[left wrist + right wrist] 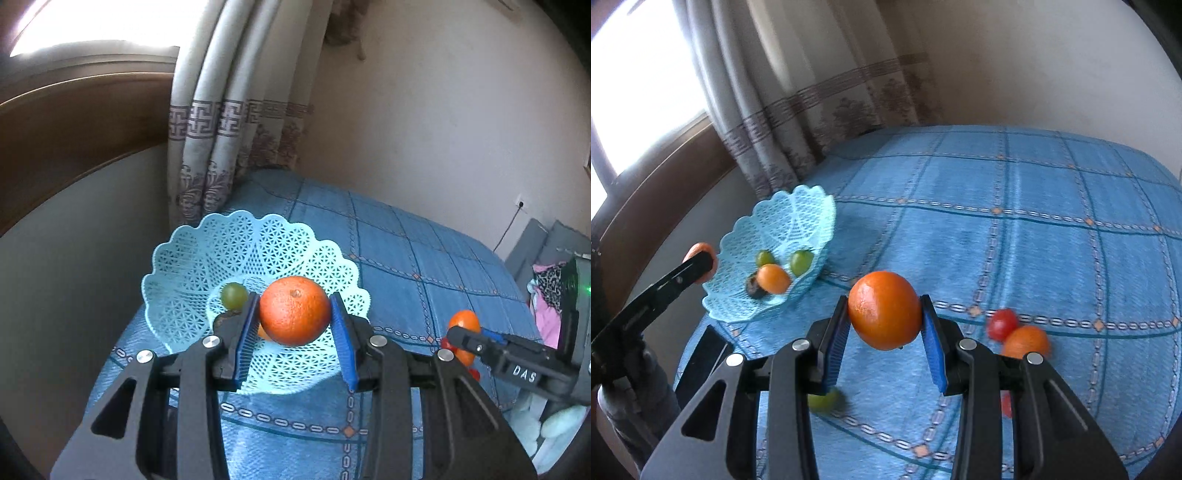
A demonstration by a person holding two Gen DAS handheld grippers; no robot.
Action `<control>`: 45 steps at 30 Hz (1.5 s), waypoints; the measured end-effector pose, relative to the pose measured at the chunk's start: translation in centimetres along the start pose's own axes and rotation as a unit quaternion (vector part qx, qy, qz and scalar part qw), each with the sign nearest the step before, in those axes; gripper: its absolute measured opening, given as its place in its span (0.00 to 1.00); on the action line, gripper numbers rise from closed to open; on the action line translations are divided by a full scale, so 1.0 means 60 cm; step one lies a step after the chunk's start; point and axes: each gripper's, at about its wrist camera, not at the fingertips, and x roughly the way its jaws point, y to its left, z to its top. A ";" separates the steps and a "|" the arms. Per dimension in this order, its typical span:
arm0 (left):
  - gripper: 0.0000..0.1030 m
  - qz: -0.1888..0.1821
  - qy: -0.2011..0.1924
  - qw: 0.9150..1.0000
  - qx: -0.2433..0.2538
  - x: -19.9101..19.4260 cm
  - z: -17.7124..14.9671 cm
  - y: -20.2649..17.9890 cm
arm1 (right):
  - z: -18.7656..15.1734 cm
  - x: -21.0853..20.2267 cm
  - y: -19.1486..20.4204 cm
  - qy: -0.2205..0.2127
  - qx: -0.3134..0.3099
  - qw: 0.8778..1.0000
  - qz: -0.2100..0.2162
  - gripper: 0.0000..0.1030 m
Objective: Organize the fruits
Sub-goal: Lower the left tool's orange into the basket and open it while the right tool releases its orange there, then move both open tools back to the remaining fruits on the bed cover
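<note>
An orange (294, 310) is sitting clamped between the left gripper's (294, 325) blue fingers, hanging over the pale blue lattice basket (184, 258) holding a green grape (233, 295). The right gripper (885, 328) is pinching another orange (884, 310) above the blue bed cover (1034, 258), near a red tomato (1001, 324).
</note>
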 end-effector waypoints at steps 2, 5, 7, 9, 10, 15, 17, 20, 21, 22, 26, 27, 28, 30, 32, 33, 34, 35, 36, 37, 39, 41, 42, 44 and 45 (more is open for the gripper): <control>0.38 0.000 0.001 1.000 -0.002 0.000 0.001 0.003 | 0.002 0.005 0.018 0.002 -0.009 1.000 0.004 0.37; 0.38 0.001 0.000 1.000 -0.002 0.000 0.001 0.006 | 0.007 0.009 0.037 0.004 -0.020 1.000 0.009 0.37; 0.38 0.006 -0.001 1.000 -0.003 -0.002 0.003 0.008 | 0.010 0.014 0.056 0.005 -0.030 0.999 0.013 0.37; 0.38 0.011 -0.003 1.000 -0.006 -0.003 0.005 0.014 | 0.013 0.019 0.072 0.006 -0.039 0.999 0.017 0.37; 0.39 0.012 -0.004 1.000 -0.010 -0.005 0.007 0.018 | 0.014 0.021 0.079 0.007 -0.042 0.999 0.019 0.37; 0.39 0.011 -0.009 1.000 -0.023 -0.012 0.016 0.031 | 0.018 0.031 0.114 0.010 -0.059 0.998 0.026 0.37; 0.39 0.011 -0.011 1.000 -0.024 -0.017 0.018 0.033 | 0.020 0.036 0.125 0.011 -0.065 0.997 0.027 0.37; 0.49 0.011 -0.018 0.999 -0.027 -0.024 0.020 0.035 | 0.027 0.046 0.142 0.014 -0.072 0.997 0.029 0.37; 0.51 0.011 -0.020 0.999 -0.028 -0.027 0.021 0.036 | 0.029 0.050 0.148 0.015 -0.075 0.997 0.030 0.37; 0.52 0.011 -0.022 0.999 -0.030 -0.029 0.022 0.037 | 0.030 0.054 0.153 0.016 -0.077 0.996 0.030 0.37; 0.62 0.009 -0.024 0.999 -0.038 -0.032 0.025 0.042 | 0.032 0.073 0.172 0.025 -0.087 0.995 0.036 0.37; 0.64 0.009 -0.025 0.999 -0.041 -0.032 0.025 0.044 | 0.030 0.076 0.175 0.027 -0.089 0.995 0.034 0.37; 0.66 0.008 -0.024 0.999 -0.044 -0.032 0.025 0.046 | 0.030 0.079 0.176 0.030 -0.087 0.995 0.033 0.38; 0.66 0.008 -0.023 0.998 -0.049 -0.032 0.025 0.049 | 0.028 0.084 0.172 0.033 -0.081 0.996 0.035 0.49; 0.67 0.009 -0.023 0.998 -0.052 -0.031 0.025 0.050 | 0.028 0.081 0.163 0.024 -0.073 0.996 0.033 0.51; 0.67 0.009 -0.023 0.998 -0.054 -0.030 0.025 0.050 | 0.029 0.080 0.160 0.024 -0.070 0.997 0.036 0.51; 0.67 0.009 -0.022 0.998 -0.054 -0.029 0.024 0.050 | 0.030 0.078 0.156 0.023 -0.068 0.997 0.035 0.51; 0.67 0.009 -0.021 0.998 -0.054 -0.029 0.024 0.049 | 0.030 0.075 0.152 0.021 -0.066 0.997 0.033 0.51; 0.67 0.009 -0.021 0.998 -0.052 -0.029 0.023 0.047 | 0.031 0.073 0.150 0.019 -0.067 0.997 0.033 0.51; 0.67 0.009 -0.021 0.998 -0.051 -0.029 0.023 0.045 | 0.031 0.070 0.148 0.017 -0.066 0.997 0.034 0.51; 0.67 0.008 -0.021 0.999 -0.049 -0.029 0.022 0.042 | 0.030 0.065 0.141 0.014 -0.063 0.997 0.033 0.51; 0.68 0.009 -0.021 0.999 -0.049 -0.028 0.022 0.040 | 0.029 0.061 0.134 0.013 -0.062 0.998 0.030 0.51; 0.68 0.008 -0.020 0.999 -0.049 -0.027 0.021 0.039 | 0.029 0.059 0.129 0.013 -0.060 0.998 0.027 0.51; 0.70 0.008 -0.019 0.999 -0.047 -0.026 0.020 0.035 | 0.028 0.056 0.118 0.013 -0.056 0.998 0.022 0.51; 0.71 0.007 -0.019 0.999 -0.046 -0.026 0.020 0.033 | 0.027 0.054 0.112 0.013 -0.055 0.998 0.019 0.51</control>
